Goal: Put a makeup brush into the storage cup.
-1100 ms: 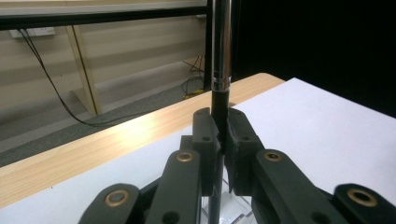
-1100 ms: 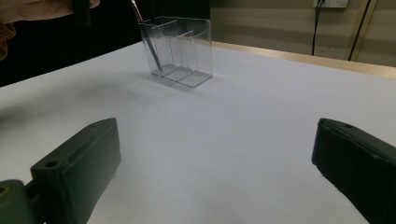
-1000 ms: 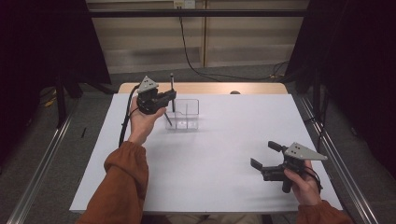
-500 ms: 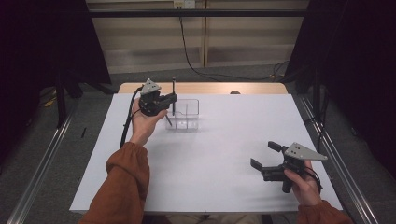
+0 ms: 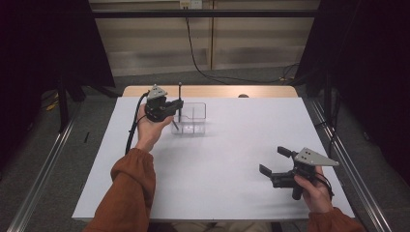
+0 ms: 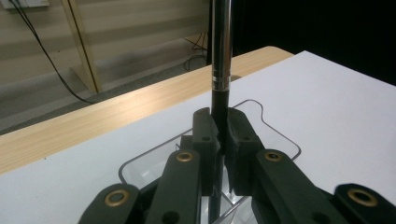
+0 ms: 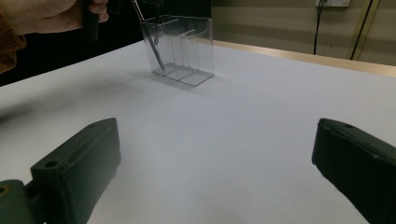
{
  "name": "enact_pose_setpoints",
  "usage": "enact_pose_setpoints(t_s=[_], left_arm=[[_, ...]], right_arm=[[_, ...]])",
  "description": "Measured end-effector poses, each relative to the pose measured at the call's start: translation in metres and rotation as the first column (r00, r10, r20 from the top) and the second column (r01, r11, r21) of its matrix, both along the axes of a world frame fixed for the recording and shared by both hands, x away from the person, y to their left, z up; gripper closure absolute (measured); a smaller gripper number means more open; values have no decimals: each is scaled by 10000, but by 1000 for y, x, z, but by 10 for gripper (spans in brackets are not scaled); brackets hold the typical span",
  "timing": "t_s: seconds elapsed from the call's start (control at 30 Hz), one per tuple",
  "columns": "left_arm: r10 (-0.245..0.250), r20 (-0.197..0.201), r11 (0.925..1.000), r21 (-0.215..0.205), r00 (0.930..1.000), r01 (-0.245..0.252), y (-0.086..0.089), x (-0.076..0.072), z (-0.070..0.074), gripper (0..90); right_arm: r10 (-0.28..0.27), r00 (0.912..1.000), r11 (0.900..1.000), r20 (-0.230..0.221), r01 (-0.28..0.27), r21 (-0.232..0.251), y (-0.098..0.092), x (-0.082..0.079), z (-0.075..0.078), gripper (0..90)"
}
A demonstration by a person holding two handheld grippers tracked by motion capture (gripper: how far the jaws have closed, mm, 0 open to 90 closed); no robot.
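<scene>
Premises present as a recording or test laboratory, not a home. A white-topped table (image 5: 212, 169) stands over a wooden bench edge (image 5: 217, 91), flanked left and right by black curtains (image 5: 43, 43) and metal floor rails (image 5: 41, 169). Far wall: pale panelling (image 5: 159, 43), a socket (image 5: 190, 4), a trailing black cable (image 5: 193, 43).

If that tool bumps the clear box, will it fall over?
Probably it would slide or tip easily: the clear box looks thin-walled, light plastic and stands taller than its narrow base on the smooth white table. The pen leaning inside, gripped by the left tool, could lever it over if pulled sideways.
</scene>
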State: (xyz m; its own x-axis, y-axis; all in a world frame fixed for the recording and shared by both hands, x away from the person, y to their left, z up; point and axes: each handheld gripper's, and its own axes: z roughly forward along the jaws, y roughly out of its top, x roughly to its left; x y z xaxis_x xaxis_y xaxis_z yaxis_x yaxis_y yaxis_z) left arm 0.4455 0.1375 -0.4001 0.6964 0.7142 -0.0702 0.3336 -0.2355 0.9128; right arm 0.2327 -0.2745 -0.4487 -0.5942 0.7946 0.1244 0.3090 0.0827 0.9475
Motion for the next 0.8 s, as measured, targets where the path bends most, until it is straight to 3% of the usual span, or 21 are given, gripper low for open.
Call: enact_pose_setpoints(t_s=[0.53,0.8], left_arm=[[72,-295,9999,134,9995,-68,1,1,-3,799],[70,-195,10000,-15,9998,-70,-1,0,-3,678]], right_arm=[[40,10000,10000,-36,-40,-1,1,0,0,5],[36,10000,10000,-42,-36,6,0,0,0,5]])
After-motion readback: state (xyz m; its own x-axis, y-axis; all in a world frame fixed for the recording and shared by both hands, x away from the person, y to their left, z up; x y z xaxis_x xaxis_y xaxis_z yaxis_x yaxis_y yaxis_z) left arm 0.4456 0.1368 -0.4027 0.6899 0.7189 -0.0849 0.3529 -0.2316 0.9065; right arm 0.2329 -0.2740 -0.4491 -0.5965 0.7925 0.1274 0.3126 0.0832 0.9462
